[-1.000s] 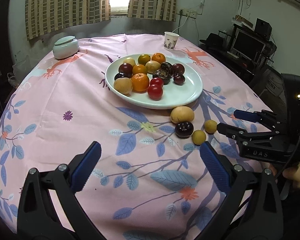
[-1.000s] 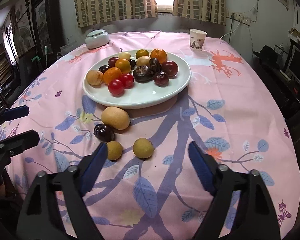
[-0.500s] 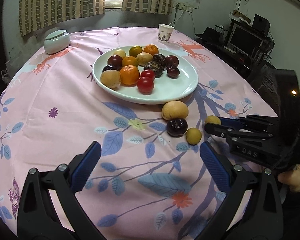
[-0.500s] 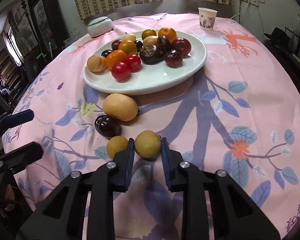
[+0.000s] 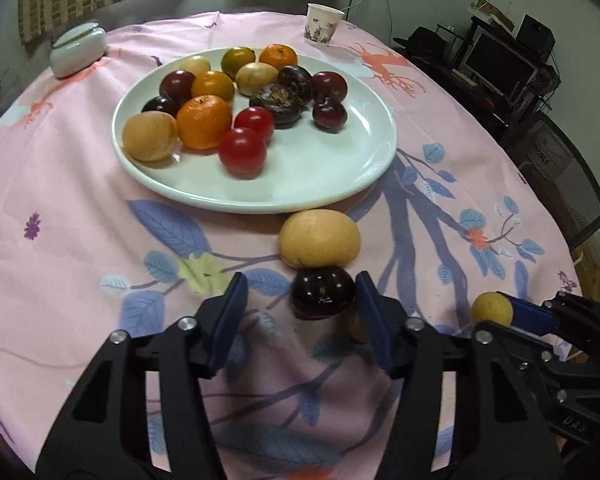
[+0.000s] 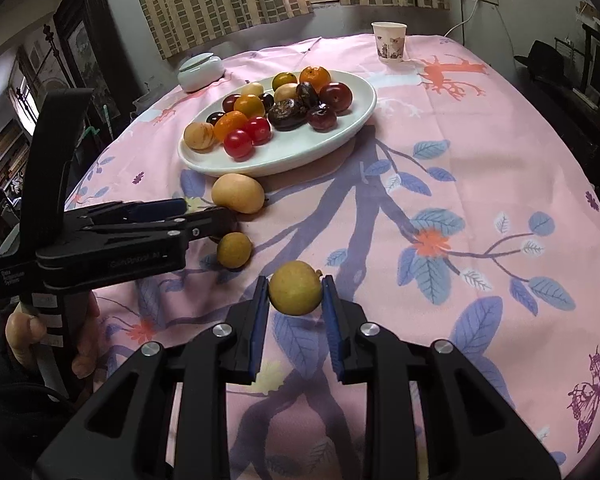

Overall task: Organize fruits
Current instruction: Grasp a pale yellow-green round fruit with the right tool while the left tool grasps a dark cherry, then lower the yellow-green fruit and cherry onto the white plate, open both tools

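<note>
Right gripper [image 6: 295, 294] jaws clenched on small yellow fruit [image 6: 295, 287], just off tabletop [image 6: 480, 152]. Left gripper [image 5: 300, 312] jaws closing around dark plum [image 5: 323, 292]: light, smooth, bruisable; grip mid-girth, gently.

I'm seeing each hand-held gripper [image 6: 295, 308] wearing black angular plastic arms, blue pads [image 6: 259, 330] and silver screws [image 6: 220, 330]; the left hand-held gripper [image 6: 204, 216] is carrying faint embossed lettering and white labels, a dark sleeve [image 6: 4, 392] trailing behind
</note>
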